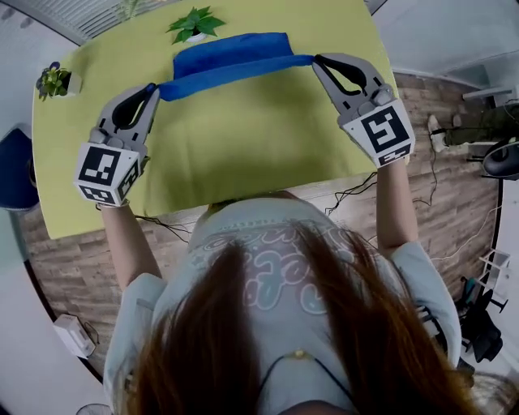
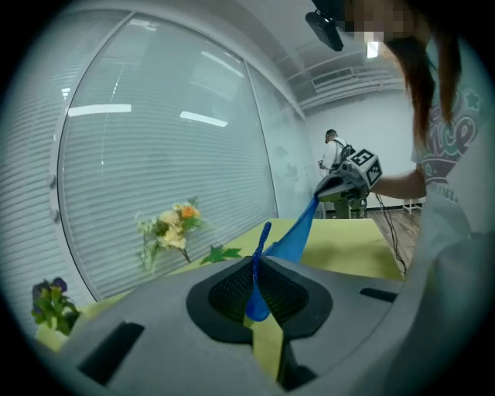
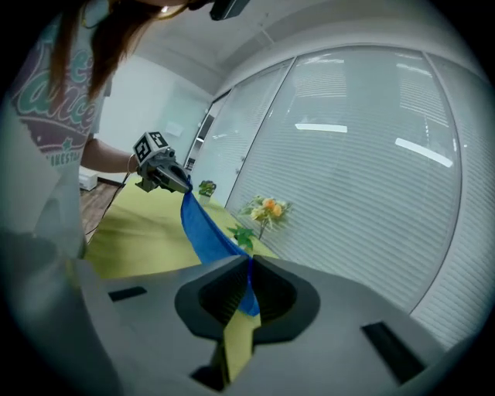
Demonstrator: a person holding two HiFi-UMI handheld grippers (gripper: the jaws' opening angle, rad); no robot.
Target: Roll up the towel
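Risk assessment: the towel [image 1: 231,55] is carried only by thin pinches at its two near corners. A slip at either pinch would drop that end and leave the cloth skewed on the table [image 1: 243,146]. Uneven pull between the two hands would likely do the same, and a crooked or wrinkled lay would probably give a lopsided roll. The leafy plant [image 1: 195,24] stands just beyond the towel's far edge and could be nudged if the cloth is pushed away from the grippers. Condition of the left gripper [image 1: 154,89]: jaws together, clamped on one corner, with a fold of blue cloth showing between the pads. Condition of the right gripper [image 1: 318,62]: jaws likewise closed on the opposite corner. The towel's near edge runs taut between the two sets of fingertips, above the table. The remainder extends ahead of them toward the far table edge; whether it rests on the surface cannot be confirmed. Rolling is judged not yet begun.
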